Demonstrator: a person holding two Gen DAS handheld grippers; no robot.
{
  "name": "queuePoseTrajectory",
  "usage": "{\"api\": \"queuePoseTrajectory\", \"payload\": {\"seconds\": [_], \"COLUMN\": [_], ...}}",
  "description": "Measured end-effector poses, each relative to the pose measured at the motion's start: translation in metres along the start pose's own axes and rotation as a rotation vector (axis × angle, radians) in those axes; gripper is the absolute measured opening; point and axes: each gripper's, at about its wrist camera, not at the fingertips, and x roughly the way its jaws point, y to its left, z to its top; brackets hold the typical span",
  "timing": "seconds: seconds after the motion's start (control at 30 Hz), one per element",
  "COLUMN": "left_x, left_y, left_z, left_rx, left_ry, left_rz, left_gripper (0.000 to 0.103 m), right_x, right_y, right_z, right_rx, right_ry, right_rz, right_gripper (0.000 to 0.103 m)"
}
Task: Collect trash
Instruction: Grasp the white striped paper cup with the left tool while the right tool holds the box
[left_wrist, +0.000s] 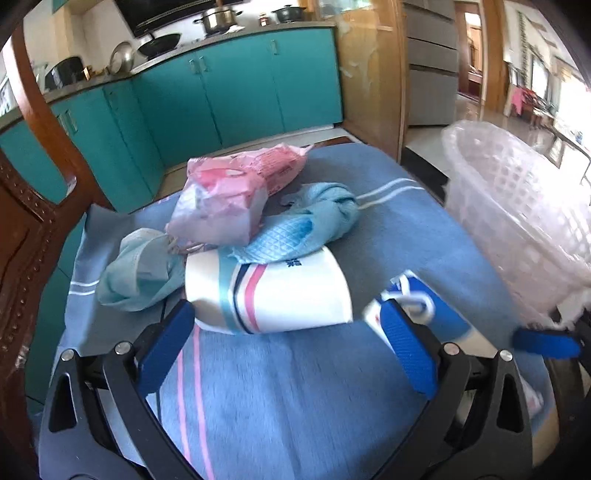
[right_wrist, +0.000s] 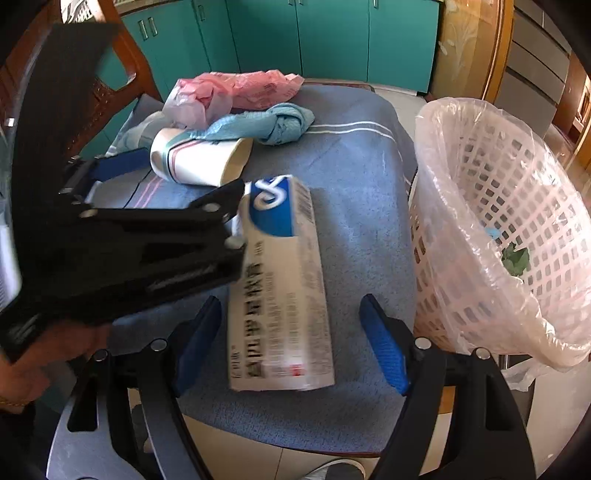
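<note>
Between the wide-spread fingers of the right gripper (right_wrist: 291, 343) lies a long box (right_wrist: 282, 291), untouched, ready for pinching; the left gripper (left_wrist: 288, 347), also wide, nears the tipped paper cup (left_wrist: 273, 295); both rest on a blue towel (right_wrist: 354, 206) beside the lined basket (right_wrist: 491, 229); teal kitchen cabinets (left_wrist: 221, 88) stand behind.

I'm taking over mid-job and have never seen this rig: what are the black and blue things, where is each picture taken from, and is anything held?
They are two hand-held grippers with blue pads, each with a camera looking along its fingers. The left gripper is open near a paper cup lying on its side. The right gripper is open around a medicine box lying on the blue towel; its pads do not touch the box. Nothing is held. Also there: a pink bag, a knotted blue cloth, a face mask, and a lined basket.
</note>
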Motion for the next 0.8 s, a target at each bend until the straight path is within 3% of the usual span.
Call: {"api": "queuePoseTrajectory", "payload": {"seconds": [0.17,0.23,0.3,0.5,0.6,0.7,0.8], "left_x": [0.015,0.015,0.014,0.005,-0.015,-0.043,-0.064], "left_y": [0.022,0.032,0.038,0.048,0.048,0.053,0.065], "left_z": [0.006,0.007,0.007,-0.004,-0.020,-0.039,-0.060], "left_rx": [-0.114,-0.149,-0.158,-0.128,-0.085,-0.059,-0.104], "left_ry": [0.040,0.037,0.033,0.032,0.041,0.050,0.066], "left_rz": [-0.055,-0.086,-0.102,-0.146,-0.131,-0.052,0.031], "left_gripper": [0.100,0.095,0.086,0.086,0.086,0.086,0.087], "right_x": [0.002,0.003,0.004,0.005,0.005,0.003,0.000], "right_y": [-0.001,0.001,0.004,0.007,0.006,0.005,0.006], "right_z": [0.002,0.004,0.004,0.004,0.003,0.002,0.002], "right_rx": [0.000,-0.006,-0.012,-0.023,-0.023,-0.019,-0.020], "right_ry": [0.005,0.004,0.007,0.010,0.012,0.005,0.000], "right_rz": [0.009,0.008,0.011,0.003,0.001,0.002,0.006], "right_gripper": [0.076,0.076,0.076,0.076,0.076,0.076,0.076]}}
